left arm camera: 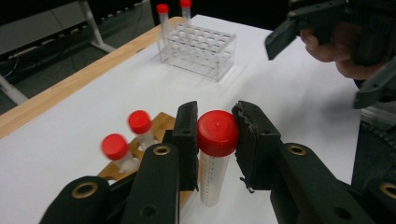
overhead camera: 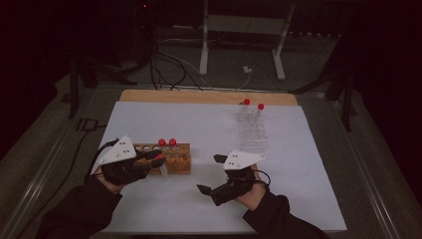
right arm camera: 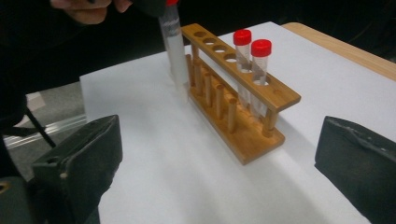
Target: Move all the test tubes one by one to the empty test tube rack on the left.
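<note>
My left gripper (left arm camera: pixel 216 122) is shut on the red cap of a clear tube (left arm camera: pixel 211 179), which hangs upright beside the near side of the wooden rack (overhead camera: pixel 176 160). In the right gripper view the held tube (right arm camera: pixel 173 49) hangs by the rack's far end, over the white sheet. Two red-capped tubes (right arm camera: pixel 252 51) stand side by side in the wooden rack (right arm camera: pixel 243 88). My right gripper (overhead camera: pixel 211 174) is to the right of the rack, open, with nothing between its jaws (right arm camera: pixel 219 158).
A clear plastic rack (overhead camera: pixel 251 132) stands at the back right of the white sheet (overhead camera: pixel 298 169), with two red-capped tubes (overhead camera: pixel 253 104) in its far row. A bare wooden strip (overhead camera: pixel 209 96) runs along the far table edge. Cables and a metal stand lie on the floor beyond.
</note>
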The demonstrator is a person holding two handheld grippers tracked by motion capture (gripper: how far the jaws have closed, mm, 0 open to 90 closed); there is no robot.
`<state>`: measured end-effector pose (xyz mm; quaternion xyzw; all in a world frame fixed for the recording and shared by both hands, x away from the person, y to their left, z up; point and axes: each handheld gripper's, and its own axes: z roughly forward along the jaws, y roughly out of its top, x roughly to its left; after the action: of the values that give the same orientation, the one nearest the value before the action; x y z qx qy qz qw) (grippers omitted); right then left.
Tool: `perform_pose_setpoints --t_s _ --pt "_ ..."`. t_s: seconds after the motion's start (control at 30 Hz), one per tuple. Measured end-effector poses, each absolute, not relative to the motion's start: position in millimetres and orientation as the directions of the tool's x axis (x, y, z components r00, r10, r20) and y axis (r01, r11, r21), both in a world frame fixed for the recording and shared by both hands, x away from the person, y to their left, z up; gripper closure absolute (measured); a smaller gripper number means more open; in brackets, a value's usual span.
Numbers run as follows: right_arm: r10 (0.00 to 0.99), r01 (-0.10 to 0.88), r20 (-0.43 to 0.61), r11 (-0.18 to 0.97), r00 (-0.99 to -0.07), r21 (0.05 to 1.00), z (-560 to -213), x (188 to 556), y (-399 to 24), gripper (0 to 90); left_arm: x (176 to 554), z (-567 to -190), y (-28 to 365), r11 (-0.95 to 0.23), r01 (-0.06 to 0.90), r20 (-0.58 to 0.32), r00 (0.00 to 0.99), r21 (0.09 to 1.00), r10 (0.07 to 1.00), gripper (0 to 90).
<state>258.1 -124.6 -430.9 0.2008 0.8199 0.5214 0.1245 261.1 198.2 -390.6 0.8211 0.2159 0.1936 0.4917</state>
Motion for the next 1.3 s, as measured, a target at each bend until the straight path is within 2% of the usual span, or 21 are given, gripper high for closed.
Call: perform_pose_setpoints --t_s 0.63,0.97,1.3 --pt "0.462 0.17 -0.008 0.342 -0.887 0.924 -425 258 -132 0.0 286 -373 215 -0.393 0.171 0.132 0.76 0.904 0.636 71.9" --pt "0.459 0.162 -0.015 0.344 -0.888 0.925 -428 258 -133 0.0 309 -384 216 -0.379 0.187 0.146 0.703 0.906 0.696 71.9" --pt "0.458 0.162 -0.014 0.343 -0.889 0.925 -429 259 -135 0.0 324 -407 217 -0.357 0.234 0.102 0.694 0.904 0.713 71.9"
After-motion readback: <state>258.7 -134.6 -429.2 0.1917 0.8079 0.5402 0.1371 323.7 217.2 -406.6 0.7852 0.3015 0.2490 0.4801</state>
